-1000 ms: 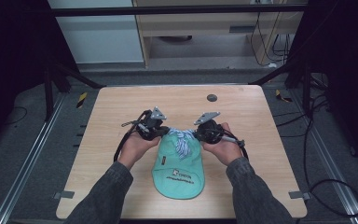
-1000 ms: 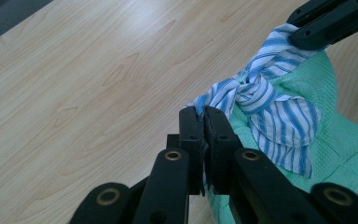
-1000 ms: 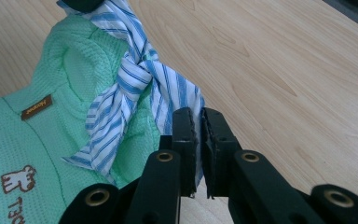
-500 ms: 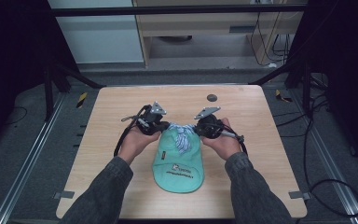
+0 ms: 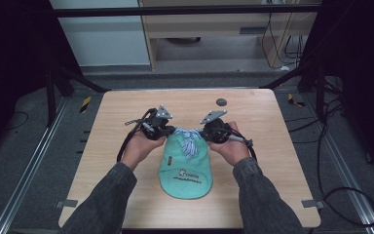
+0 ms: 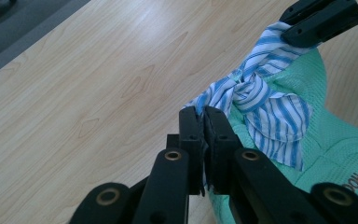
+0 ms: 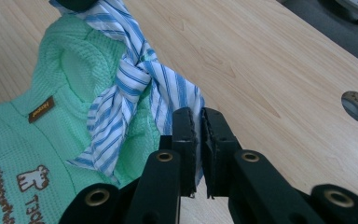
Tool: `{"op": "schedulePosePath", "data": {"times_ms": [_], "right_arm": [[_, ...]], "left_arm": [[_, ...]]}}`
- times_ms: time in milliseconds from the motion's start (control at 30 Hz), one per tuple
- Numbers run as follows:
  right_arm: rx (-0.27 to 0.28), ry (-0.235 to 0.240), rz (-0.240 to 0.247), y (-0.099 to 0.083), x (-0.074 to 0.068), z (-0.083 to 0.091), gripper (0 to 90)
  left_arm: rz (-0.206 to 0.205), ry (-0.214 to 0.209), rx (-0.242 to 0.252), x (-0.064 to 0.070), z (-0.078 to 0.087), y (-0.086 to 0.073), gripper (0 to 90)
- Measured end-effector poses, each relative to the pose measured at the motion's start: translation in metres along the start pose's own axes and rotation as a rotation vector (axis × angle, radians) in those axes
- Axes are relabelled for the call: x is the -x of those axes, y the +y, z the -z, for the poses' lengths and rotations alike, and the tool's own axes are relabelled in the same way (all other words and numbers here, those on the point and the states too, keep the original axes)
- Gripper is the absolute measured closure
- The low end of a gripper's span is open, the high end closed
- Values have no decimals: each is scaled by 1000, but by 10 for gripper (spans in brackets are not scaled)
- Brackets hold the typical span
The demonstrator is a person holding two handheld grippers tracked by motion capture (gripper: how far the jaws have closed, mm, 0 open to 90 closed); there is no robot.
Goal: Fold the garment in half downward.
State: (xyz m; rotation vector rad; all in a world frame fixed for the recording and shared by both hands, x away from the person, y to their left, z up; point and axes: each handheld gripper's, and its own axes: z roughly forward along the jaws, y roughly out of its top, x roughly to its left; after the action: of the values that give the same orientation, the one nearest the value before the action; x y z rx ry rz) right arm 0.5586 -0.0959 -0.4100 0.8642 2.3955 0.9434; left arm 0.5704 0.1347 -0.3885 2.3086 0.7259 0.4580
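Pale wood makes up the table (image 5: 126, 185), which has a small round hole (image 5: 221, 102) near its far edge. On the middle of it lies a mint-green garment (image 5: 185, 170) with brown lettering, and a blue-and-white striped scarf (image 5: 189, 141) is knotted at its far end. The left gripper (image 5: 168, 130) sits at one side of the knot, its jaws pinched together on a striped end of the scarf. The right gripper (image 5: 202, 132) sits at the other side, its jaws likewise pressed tight on the opposite end. Both hands rest on the table just beside the garment, with dark sleeves (image 5: 102, 204) coming in from the near edge.
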Motion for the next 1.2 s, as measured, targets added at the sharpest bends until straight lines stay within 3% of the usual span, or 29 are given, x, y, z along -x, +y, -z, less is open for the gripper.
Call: {"op": "schedulePosePath", "data": {"times_ms": [233,433,833,1200], "right_arm": [[-7,-8,14,2,2,3,843],[14,-14,29,10,4,8,843],[10,-33,36,15,6,10,843],[9,-38,46,17,8,10,843]], "left_arm": [[-6,-18,-1,-1,2,2,872],[-3,-9,16,-6,7,5,872],[-29,15,7,-7,7,13,872],[-29,24,10,-8,8,15,874]]}}
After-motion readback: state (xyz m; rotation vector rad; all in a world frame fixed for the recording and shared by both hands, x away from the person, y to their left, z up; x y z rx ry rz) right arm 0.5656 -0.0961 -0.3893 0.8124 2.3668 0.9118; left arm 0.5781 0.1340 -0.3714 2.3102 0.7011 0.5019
